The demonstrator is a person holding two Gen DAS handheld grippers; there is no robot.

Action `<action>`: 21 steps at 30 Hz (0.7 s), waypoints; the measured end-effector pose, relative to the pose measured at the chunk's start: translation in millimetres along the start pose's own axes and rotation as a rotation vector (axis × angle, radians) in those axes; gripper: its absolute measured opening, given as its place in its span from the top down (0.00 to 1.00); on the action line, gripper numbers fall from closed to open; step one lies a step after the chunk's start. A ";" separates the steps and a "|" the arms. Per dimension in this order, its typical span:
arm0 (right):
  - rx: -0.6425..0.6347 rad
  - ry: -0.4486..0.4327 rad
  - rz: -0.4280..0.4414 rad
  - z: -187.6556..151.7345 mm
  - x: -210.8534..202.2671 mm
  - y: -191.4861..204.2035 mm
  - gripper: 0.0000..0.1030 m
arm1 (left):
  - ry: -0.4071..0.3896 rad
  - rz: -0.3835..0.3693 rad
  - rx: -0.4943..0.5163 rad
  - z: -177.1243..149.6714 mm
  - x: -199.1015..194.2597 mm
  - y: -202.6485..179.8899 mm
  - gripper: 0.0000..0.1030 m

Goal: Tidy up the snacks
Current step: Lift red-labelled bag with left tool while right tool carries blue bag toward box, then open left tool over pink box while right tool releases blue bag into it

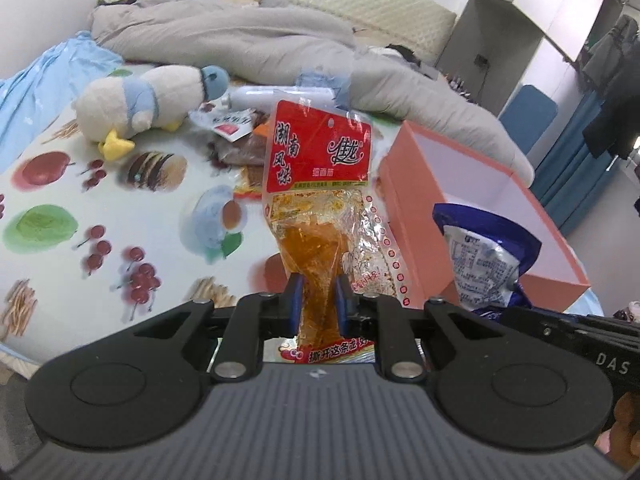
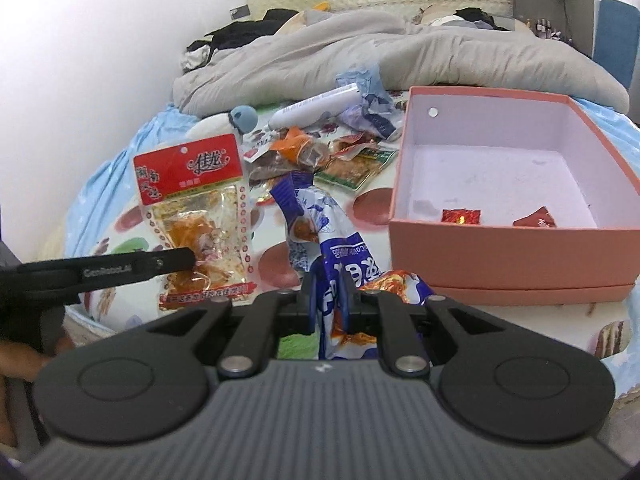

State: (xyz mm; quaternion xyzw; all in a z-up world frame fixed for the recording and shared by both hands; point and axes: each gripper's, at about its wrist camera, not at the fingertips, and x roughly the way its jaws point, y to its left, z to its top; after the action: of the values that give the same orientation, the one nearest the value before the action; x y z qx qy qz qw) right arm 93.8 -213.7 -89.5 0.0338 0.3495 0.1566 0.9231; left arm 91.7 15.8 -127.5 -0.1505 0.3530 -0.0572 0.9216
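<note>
My left gripper [image 1: 317, 294] is shut on a red-topped clear snack packet [image 1: 320, 184] with orange strips inside; the packet stands upright above the bed. The same packet [image 2: 192, 208] shows at the left of the right wrist view, pinched by the left gripper's fingers [image 2: 176, 262]. My right gripper [image 2: 329, 300] is shut on a blue and white snack bag [image 2: 316, 220], which also appears at the right of the left wrist view as the blue and white bag [image 1: 484, 256]. A pink open box [image 2: 508, 252] with two small red packets [image 2: 460, 216] inside sits to the right.
A pile of loose snack packets [image 2: 320, 156] and a white tube [image 2: 316, 108] lie on the fruit-print sheet [image 1: 120, 216]. A white and blue plush duck [image 1: 144, 104] lies at the left. A grey duvet [image 2: 360, 60] covers the far half of the bed.
</note>
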 end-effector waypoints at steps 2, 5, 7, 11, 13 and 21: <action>0.008 -0.014 -0.002 2.7 -4.9 -4.3 0.86 | -0.006 -0.012 0.007 3.3 -3.3 -8.8 0.81; 0.022 -0.039 -0.012 8.0 -11.8 -13.0 0.86 | -0.014 -0.034 0.006 8.7 -4.6 -21.6 0.81; 0.031 -0.055 -0.021 10.9 -16.7 -20.0 0.86 | -0.023 -0.049 0.007 13.0 -4.6 -31.3 0.81; 0.057 -0.089 -0.064 17.1 -28.7 -41.4 0.86 | -0.040 -0.096 0.028 23.0 -0.5 -54.2 0.81; 0.079 -0.096 -0.089 21.0 -31.9 -53.3 0.86 | -0.038 -0.117 0.046 28.9 4.3 -67.8 0.81; 0.100 -0.128 -0.171 46.5 -24.9 -97.2 0.86 | -0.013 -0.209 0.117 51.3 41.3 -125.6 0.81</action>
State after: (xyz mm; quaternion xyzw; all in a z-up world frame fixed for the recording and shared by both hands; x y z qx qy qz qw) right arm 132.5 -311.5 -55.4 0.0596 0.2989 0.0571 0.9507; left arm 156.9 -99.8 -77.6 -0.1330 0.3256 -0.1723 0.9201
